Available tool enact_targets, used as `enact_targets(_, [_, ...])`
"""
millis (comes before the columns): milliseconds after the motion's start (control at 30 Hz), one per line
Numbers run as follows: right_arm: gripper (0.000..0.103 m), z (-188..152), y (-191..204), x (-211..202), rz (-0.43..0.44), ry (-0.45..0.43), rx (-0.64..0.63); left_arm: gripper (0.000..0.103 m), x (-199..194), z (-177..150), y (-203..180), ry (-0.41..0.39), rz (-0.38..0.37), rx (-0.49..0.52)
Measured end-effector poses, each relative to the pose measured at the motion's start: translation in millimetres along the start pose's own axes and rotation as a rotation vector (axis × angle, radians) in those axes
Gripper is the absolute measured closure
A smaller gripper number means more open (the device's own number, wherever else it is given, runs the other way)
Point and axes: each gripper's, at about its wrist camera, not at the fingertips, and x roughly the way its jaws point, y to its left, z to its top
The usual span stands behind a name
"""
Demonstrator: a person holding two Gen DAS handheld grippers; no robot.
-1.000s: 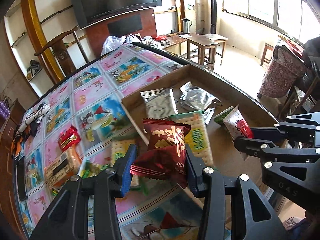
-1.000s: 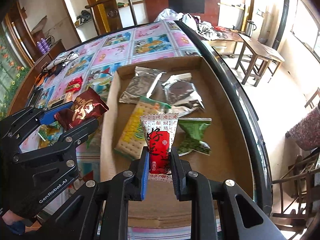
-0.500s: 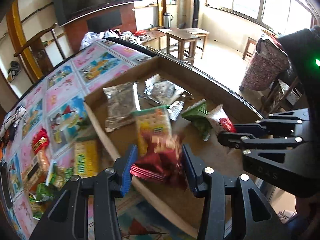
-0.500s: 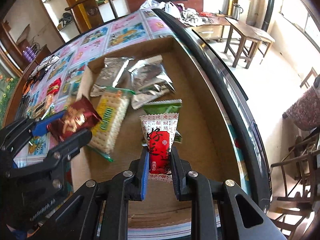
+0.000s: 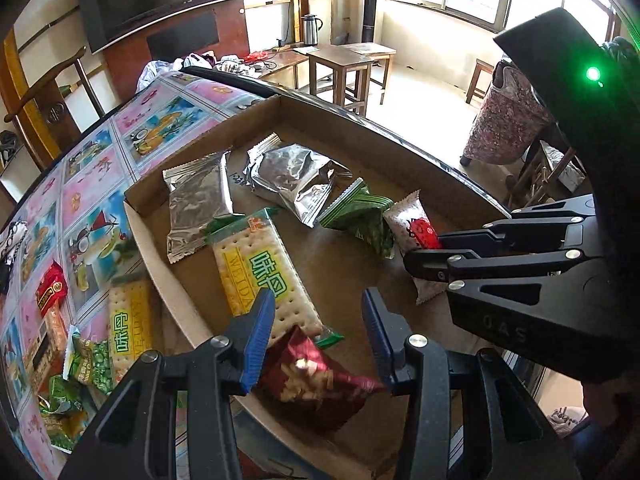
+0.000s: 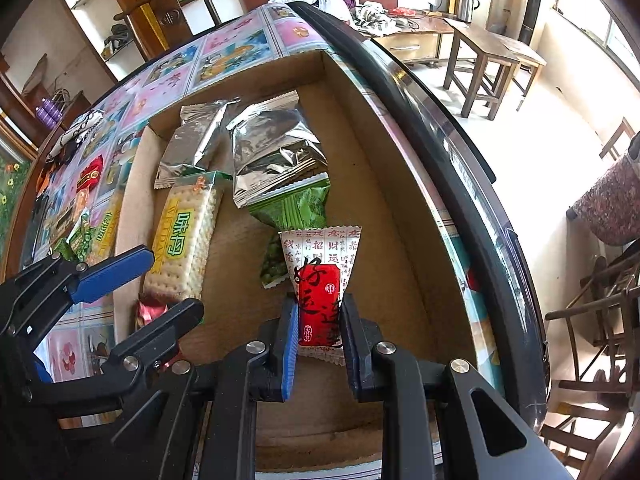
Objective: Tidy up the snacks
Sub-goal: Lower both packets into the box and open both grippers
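A cardboard tray (image 5: 344, 128) (image 6: 404, 216) holds two silver packets (image 5: 198, 200) (image 6: 276, 148), a cracker pack (image 5: 260, 268) (image 6: 186, 236) and a green packet (image 5: 360, 216) (image 6: 298, 208). My left gripper (image 5: 318, 316) (image 6: 168, 284) is open; the dark red packet (image 5: 316, 376) (image 6: 150, 308) lies loose in the tray just below its fingers. My right gripper (image 6: 318, 320) (image 5: 424, 252) is shut on a white-and-red packet (image 6: 320, 276) (image 5: 412, 224), held low over the tray beside the green packet.
On the patterned tablecloth (image 5: 100, 184) left of the tray lie a second cracker pack (image 5: 128, 328), green pea packets (image 5: 86, 360) and a small red packet (image 5: 52, 288). The table's dark rim (image 6: 452, 160) runs right of the tray. Wooden stools (image 5: 344, 68) stand beyond.
My left gripper moved over the tray, opened and let the dark red packet drop into it. My right gripper carried the white-and-red packet lower and closer to the green packet.
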Motion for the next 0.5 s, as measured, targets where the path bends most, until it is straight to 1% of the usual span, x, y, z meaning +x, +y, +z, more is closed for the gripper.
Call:
enact_targets(300, [0.08,-0.3,6.8,-1.7,-0.023,0.001,-0.014,0.057,-2.9,-2.5,1.1,0.002,-0.008,-0.002])
enact_targets(400, [0.075,-1.3,8.1,-3.1,-0.038,0.001,-0.01,0.05,-5.0,-4.1,2.4,-0.003,-0.009,-0.002])
enact_targets(500, [0.075,-2.7,9.7,-7.6,-0.044,-0.012,-0.009,0.047,-9.1,-5.2,3.7,-0.013,-0.011,-0.001])
